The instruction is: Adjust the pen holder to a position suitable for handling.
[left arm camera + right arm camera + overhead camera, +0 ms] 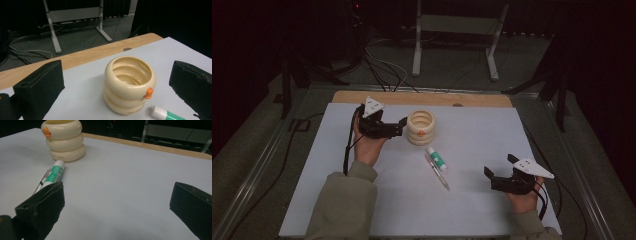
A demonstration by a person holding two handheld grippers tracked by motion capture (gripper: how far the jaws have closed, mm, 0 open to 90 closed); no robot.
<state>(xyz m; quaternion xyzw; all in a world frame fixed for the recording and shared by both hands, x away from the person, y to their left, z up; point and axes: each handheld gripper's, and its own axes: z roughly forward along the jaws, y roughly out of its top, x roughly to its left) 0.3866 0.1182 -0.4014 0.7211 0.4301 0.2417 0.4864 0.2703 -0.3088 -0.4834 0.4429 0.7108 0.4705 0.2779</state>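
Observation:
A cream cup (421,126) shaped like three stacked rings, with a small orange knob at its rim, stands upright on the white sheet (377,200). My left gripper (402,127) is just left of it, open, and the cup (128,85) sits ahead between its black pads (40,90) without touching them. A white and green tube (436,157) lies in front of the cup, beside a thin pen (441,176). My right gripper (499,165) is open and empty at the near right. In its view the tube (55,173) and cup (64,141) lie ahead to the left.
The sheet covers a wooden table whose far edge (422,98) shows bare. Beyond it, on the dark floor, stand a metal frame (457,30) and several cables (382,67). The sheet's right half (130,175) is bare.

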